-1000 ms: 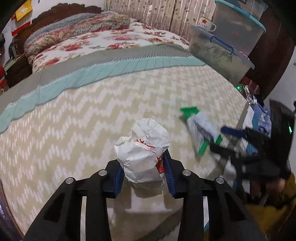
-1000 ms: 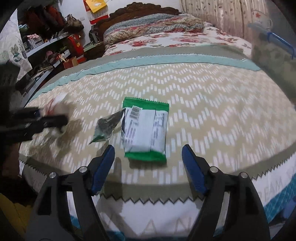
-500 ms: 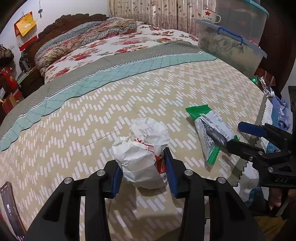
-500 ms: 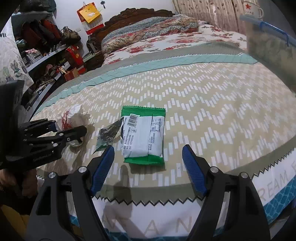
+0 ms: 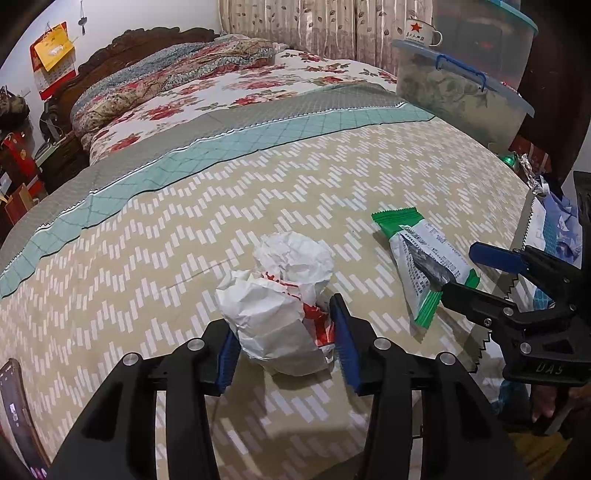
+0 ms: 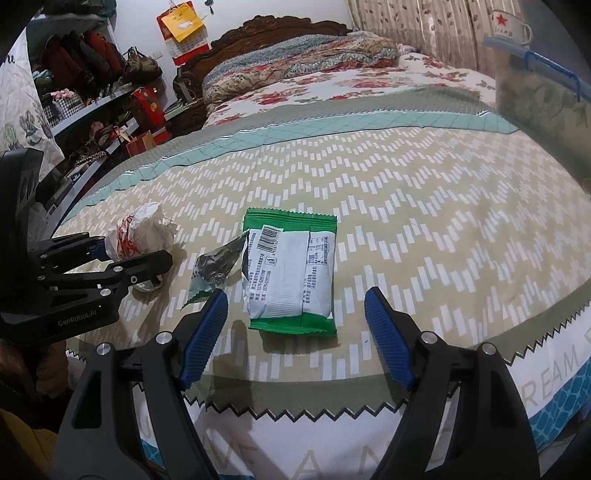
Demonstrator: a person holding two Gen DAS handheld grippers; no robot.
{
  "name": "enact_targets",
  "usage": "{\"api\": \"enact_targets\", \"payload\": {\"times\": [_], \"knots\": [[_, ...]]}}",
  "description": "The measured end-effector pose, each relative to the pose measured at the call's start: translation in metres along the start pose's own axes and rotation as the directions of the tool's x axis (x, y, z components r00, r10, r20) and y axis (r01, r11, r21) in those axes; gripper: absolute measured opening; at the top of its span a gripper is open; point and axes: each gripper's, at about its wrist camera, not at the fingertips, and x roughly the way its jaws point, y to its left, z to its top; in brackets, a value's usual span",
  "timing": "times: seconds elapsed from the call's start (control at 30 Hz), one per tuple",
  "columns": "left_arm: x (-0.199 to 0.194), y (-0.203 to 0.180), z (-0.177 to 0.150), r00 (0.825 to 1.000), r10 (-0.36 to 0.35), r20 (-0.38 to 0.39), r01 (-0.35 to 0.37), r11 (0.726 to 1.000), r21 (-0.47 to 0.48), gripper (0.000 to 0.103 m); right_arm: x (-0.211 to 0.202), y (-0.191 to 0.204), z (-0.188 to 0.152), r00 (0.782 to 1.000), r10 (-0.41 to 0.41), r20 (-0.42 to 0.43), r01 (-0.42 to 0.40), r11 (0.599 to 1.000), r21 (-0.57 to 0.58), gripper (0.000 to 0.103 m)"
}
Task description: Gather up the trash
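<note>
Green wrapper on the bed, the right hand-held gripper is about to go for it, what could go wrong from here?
1. The green wrapper lies flat on the soft bedspread, so the open right hand-held gripper may pinch fabric instead.
2. The small torn scrap touches its left edge and could get dragged along or left behind.
3. The left hand-held gripper, holding the crumpled paper, is close; they might bump.

- The left gripper (image 6: 138,266) carries "GenRobot.AI" in pale letters along its black body.
- The white border of the bedspread (image 6: 565,365) shows big grey letters, "REAM" at the right edge.
- The green snack packet (image 6: 291,273) bears a barcode and small print too fine to read.
- The enamel mug (image 5: 421,32) has a red star above tiny unreadable red characters.
</note>
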Motion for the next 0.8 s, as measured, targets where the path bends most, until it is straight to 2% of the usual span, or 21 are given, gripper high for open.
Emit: {"api": "enact_targets", "payload": {"times": [0.1,0.37,0.47,0.6,0.73,0.8], "knots": [[0.004,0.002,-0.002,1.000,-0.005,-0.012,0.004,1.000,-0.008,0.044,0.000,0.002,-0.001,1.000,-0.010,-0.001,0.010,1.000,-0.004,0.078],[0.003,0.001,-0.008,1.000,-0.007,0.013,0.007,1.000,0.002,0.045,0.002,0.007,-0.002,0.999,-0.037,-0.005,0.037,0.999,-0.017,0.081],[0.002,0.003,-0.010,1.000,-0.012,0.020,0.012,1.000,-0.002,0.048,0.003,0.010,-0.002,0.999,-0.047,-0.008,0.047,0.999,-0.021,0.084],[0.002,0.008,-0.013,0.999,-0.028,0.023,0.028,0.999,-0.017,0.067,0.003,0.013,-0.006,0.998,-0.068,-0.011,0.068,0.997,-0.026,0.089],[0.002,0.012,-0.015,0.999,-0.036,0.021,0.037,0.999,-0.038,0.080,0.001,0.015,-0.011,0.997,-0.079,-0.017,0.078,0.996,-0.029,0.096],[0.002,0.015,-0.016,0.999,-0.037,0.016,0.038,0.998,-0.053,0.091,-0.001,0.015,-0.014,0.997,-0.076,-0.021,0.076,0.997,-0.021,0.099]]}}
